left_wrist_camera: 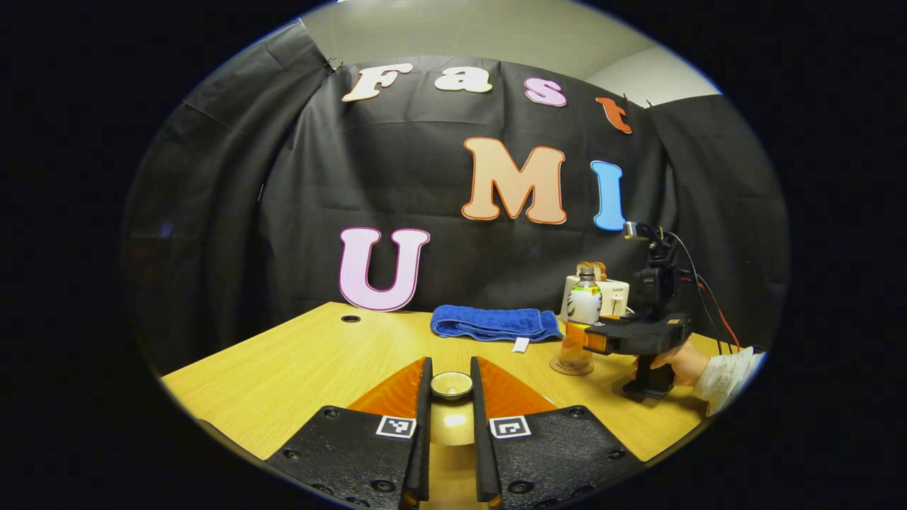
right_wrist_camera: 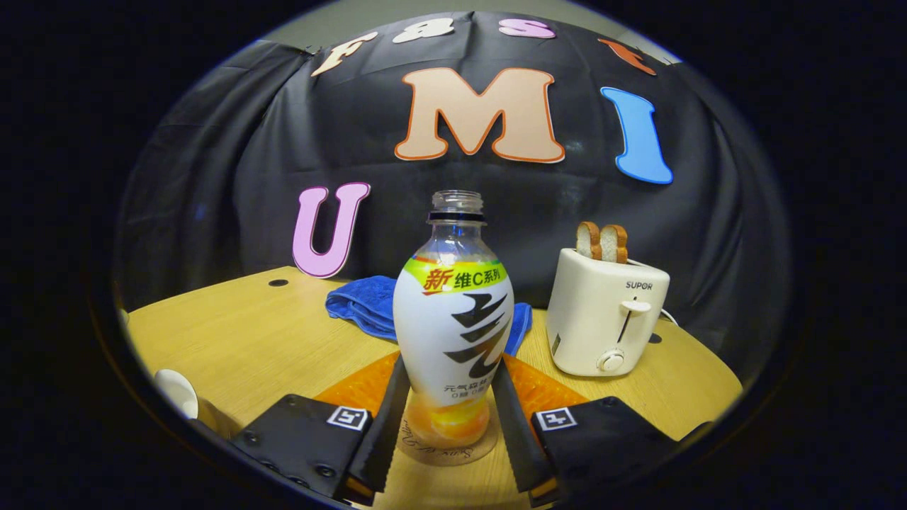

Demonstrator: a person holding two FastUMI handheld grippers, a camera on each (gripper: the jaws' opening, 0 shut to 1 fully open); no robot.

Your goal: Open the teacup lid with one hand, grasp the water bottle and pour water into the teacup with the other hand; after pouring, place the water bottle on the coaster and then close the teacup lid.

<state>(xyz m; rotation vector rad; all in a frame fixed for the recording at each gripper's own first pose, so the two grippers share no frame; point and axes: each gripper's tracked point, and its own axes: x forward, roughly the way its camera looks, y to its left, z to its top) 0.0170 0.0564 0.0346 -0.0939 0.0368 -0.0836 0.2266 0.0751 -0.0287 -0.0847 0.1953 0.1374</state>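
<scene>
My left gripper [left_wrist_camera: 451,386] is clamped on the teacup lid [left_wrist_camera: 451,384], both fingers pressing its small round knob; lid's cream-gold, glossy, cup body under it hidden by my fingers. My right gripper [right_wrist_camera: 445,411] sits either side of the water bottle [right_wrist_camera: 453,333], fingers against its lower body, closed on it. Bottle: clear, no cap, black neck ring, white wrap w/ black brush strokes, yellow-green band, orange liquid low down. It stands upright on the round coaster [right_wrist_camera: 446,445] on the wooden table [right_wrist_camera: 234,333]. Behind: blue towel [right_wrist_camera: 368,304], cream toaster [right_wrist_camera: 602,315] marked "SUPOR", w/ 2 bread slices up.
</scene>
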